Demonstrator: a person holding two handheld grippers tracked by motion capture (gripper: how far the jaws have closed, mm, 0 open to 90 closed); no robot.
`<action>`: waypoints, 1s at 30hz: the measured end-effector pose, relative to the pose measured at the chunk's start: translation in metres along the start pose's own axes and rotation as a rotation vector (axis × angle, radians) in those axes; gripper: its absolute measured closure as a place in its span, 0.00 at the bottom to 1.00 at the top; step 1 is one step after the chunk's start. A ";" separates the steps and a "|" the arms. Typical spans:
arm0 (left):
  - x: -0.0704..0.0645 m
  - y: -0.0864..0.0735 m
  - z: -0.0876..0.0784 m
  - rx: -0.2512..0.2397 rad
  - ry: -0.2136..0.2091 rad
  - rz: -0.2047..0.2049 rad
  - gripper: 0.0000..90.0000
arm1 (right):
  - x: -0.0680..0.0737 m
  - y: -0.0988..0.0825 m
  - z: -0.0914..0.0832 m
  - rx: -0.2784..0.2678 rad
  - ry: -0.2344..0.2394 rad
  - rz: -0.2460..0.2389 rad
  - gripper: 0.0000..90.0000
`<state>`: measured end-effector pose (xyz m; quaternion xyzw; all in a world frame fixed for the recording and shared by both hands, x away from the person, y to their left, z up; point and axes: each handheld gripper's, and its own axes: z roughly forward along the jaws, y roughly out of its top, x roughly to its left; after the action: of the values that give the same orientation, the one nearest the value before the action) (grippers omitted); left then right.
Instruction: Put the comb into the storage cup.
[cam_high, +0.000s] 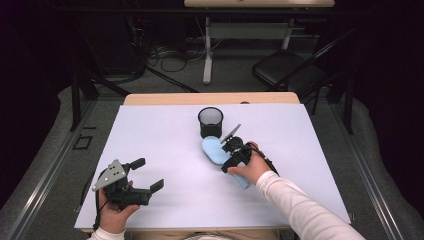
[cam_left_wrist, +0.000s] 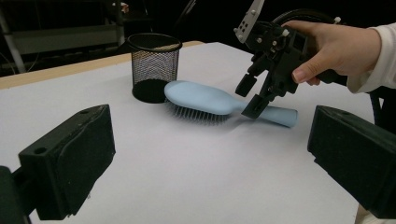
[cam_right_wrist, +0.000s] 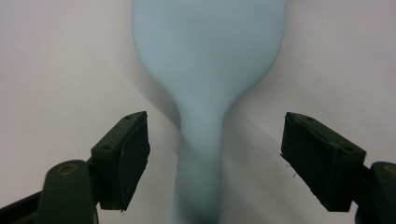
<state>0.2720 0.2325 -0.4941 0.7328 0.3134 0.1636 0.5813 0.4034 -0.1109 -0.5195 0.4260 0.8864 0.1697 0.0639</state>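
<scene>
A light blue hairbrush lies bristles down on the white table top, its head beside a black mesh cup. My right gripper is tipped down over the brush's handle. Its jaws stand on either side of the neck with a gap on each side, so it is open. My left gripper rests near the front left of the table, open, with nothing between its pads, and points toward the brush.
The white sheet covers a wooden table whose far edge shows behind the cup. A black chair and a second table's legs stand beyond on the grey floor.
</scene>
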 end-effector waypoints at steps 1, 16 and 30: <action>0.000 0.000 0.000 0.000 -0.001 -0.001 0.01 | -0.001 0.001 -0.001 0.015 0.004 -0.004 0.26; 0.000 0.000 0.000 0.001 0.002 -0.002 0.01 | -0.001 0.002 0.006 0.002 0.010 0.013 0.32; 0.000 0.000 -0.001 -0.002 0.002 -0.002 0.01 | 0.000 0.004 0.010 0.056 0.006 0.026 0.44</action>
<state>0.2720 0.2332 -0.4941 0.7316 0.3146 0.1641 0.5821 0.4093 -0.1064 -0.5272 0.4384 0.8854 0.1470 0.0473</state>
